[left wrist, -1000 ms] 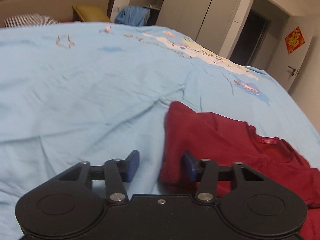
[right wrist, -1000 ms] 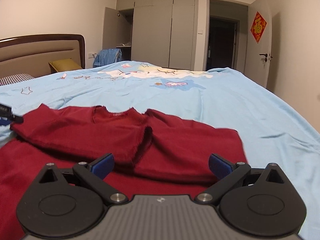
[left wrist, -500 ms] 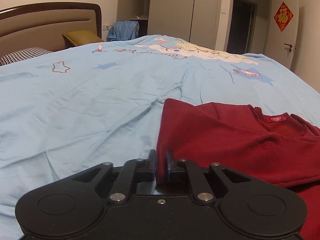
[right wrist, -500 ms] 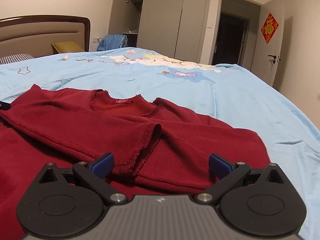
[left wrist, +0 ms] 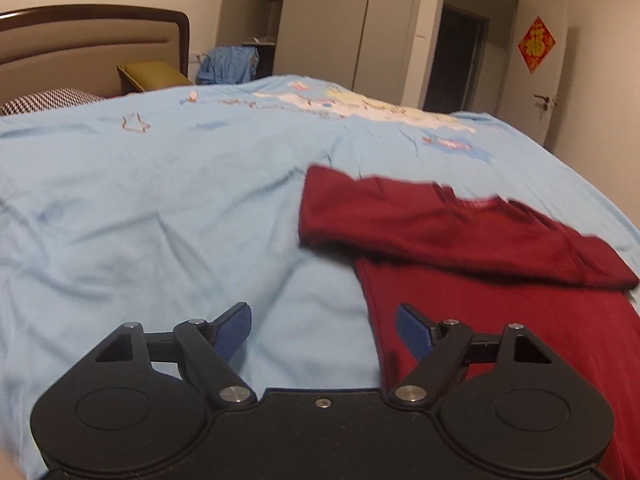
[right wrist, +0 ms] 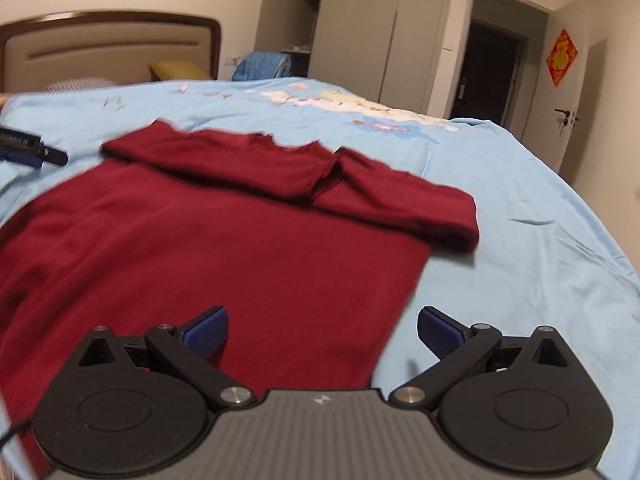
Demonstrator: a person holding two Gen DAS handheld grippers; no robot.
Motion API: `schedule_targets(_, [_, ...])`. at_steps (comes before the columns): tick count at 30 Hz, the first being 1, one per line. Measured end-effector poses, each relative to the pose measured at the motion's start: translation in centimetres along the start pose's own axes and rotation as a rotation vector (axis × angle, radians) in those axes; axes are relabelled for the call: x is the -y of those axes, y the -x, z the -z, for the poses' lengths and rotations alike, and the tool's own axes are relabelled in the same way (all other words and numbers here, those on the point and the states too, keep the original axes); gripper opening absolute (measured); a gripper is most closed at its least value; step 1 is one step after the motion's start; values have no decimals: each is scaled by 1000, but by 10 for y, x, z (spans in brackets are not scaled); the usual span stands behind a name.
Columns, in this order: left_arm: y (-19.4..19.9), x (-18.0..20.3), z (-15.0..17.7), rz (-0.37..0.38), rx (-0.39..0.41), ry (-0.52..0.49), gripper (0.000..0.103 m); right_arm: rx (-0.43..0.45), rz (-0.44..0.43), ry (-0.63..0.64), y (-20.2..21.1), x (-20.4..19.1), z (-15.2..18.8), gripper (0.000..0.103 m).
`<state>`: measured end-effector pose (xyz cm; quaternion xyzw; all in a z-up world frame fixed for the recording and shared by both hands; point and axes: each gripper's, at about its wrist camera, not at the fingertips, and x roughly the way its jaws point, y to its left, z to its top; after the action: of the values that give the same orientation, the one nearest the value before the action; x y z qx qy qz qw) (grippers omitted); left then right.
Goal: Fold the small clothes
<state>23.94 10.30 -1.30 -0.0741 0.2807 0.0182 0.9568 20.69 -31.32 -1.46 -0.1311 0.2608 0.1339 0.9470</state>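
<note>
A dark red long-sleeved top lies flat on the light blue bedsheet, both sleeves folded across its chest below the collar. In the left wrist view the same red top fills the right side. My left gripper is open above the top's left side edge, one blue pad over the sheet and one over red cloth, holding nothing. My right gripper is open over the top's lower right edge, also empty. The left gripper's tip shows at the far left of the right wrist view.
The bed's headboard with a yellow pillow and a checked pillow lies at the far left. Wardrobes, a dark doorway and a white door stand beyond the bed. Blue clothing hangs near the wardrobe.
My left gripper, shut on the top's left sleeve fold half a second ago, has let go, opened and drawn back toward the hem. The right gripper also pulled back and stayed open.
</note>
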Motion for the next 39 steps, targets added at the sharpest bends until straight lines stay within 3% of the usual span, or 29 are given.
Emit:
schedule_targets(4, [29,-1,39,32,-67,-18,84,-39,37,99,38,-11,30,103])
schedule_targets(7, [49,-3,60,74,-88,-10,87,-70,39,91,61,-9,46,103])
schedule_targets(9, [61,-5,73,123,-93,0,88,-72,29,34,77,-3,53,103])
schedule_targets(13, [80,-9,88,222,-106,5,91,-55,-92,-123,100,15,63,103])
schedule_targets(18, [91,-9,99,276,-154,-7,87,-62,-208,-285,113,26,71,101])
schedule_targets(21, [92,-5,101,261,-181,-27,79,-64,-251,-399,113,31,76,88])
schedule_targets(25, [94,-4,100,234,-219,6,71,-82,-265,-491,111,33,80,63])
schedule_targets(28, [94,-2,98,241,-254,38,61,-103,-298,-558,103,37,85,53])
schedule_targets(30, [90,1,99,285,-302,66,45,-120,-321,-601,97,38,88,46])
schedule_targets(31, [89,3,99,281,-317,72,44,-126,-331,-619,95,39,90,33])
schedule_targets(32, [87,6,99,264,-320,66,36,-125,-342,-632,94,39,91,26])
schedule_targets(33, [86,8,99,238,-323,49,20,-119,-351,-638,93,39,92,12])
schedule_targets(36, [91,6,91,226,-323,73,5,-79,-338,-593,102,35,85,7])
schedule_targets(39, [116,12,78,195,-269,37,5,-30,-315,-560,124,37,74,6])
